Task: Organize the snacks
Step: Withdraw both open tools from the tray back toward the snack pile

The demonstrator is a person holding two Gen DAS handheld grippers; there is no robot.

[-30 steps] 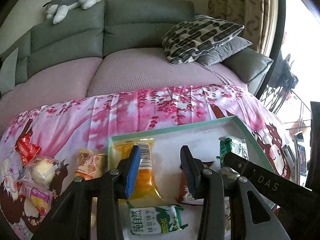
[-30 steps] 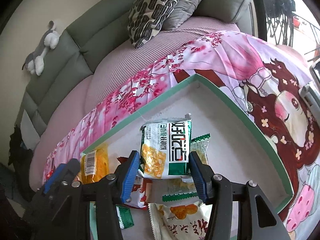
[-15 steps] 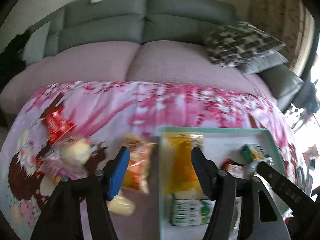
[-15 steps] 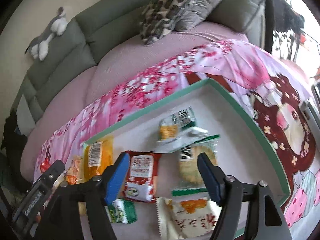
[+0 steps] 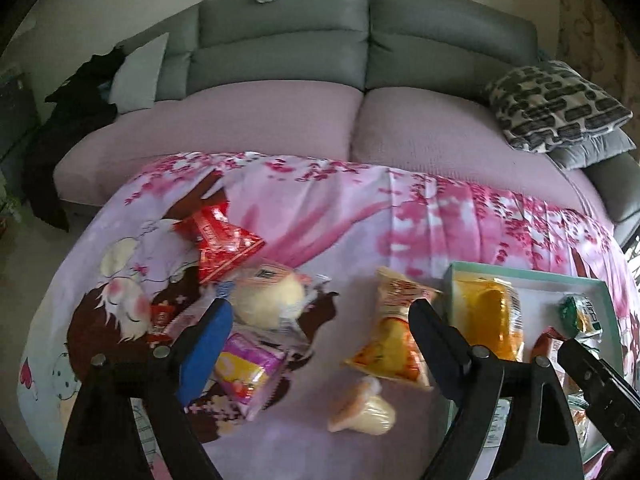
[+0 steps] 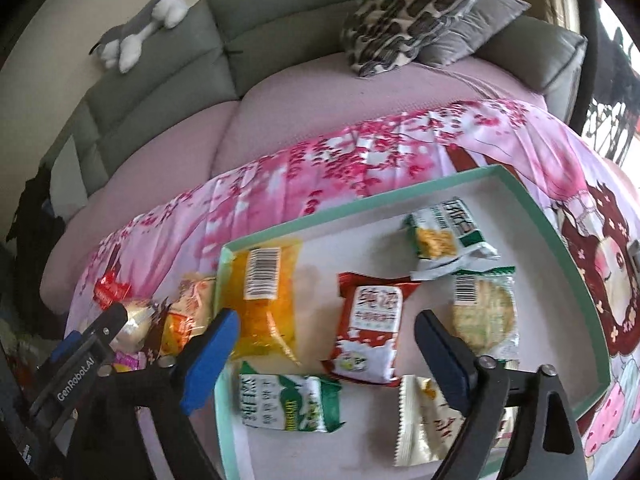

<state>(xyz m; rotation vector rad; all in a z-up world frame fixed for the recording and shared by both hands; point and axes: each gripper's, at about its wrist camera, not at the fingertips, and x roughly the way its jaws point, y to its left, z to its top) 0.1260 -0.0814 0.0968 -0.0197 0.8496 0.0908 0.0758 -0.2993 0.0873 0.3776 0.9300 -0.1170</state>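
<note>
A green-rimmed white tray [image 6: 360,204] lies on a pink floral cloth and holds several snack packets: a yellow one [image 6: 264,300], a red one [image 6: 372,320], a green-white one [image 6: 448,236], a round cracker pack [image 6: 484,308]. My right gripper [image 6: 326,354] is open and empty above the tray's near side. My left gripper [image 5: 320,336] is open and empty over loose snacks left of the tray [image 5: 472,272]: an orange packet [image 5: 392,340], a pink packet [image 5: 248,372], a bun [image 5: 268,300], a red packet [image 5: 224,240].
A grey sofa [image 5: 360,60] with pink seat covers stands behind the cloth. A patterned cushion [image 5: 556,108] lies at its right end and a plush toy [image 6: 140,36] sits on the backrest.
My right gripper let go of the green-white packet into the tray, opened wide and pulled back. My left gripper swung left from the tray to the loose snacks and opened wider.
</note>
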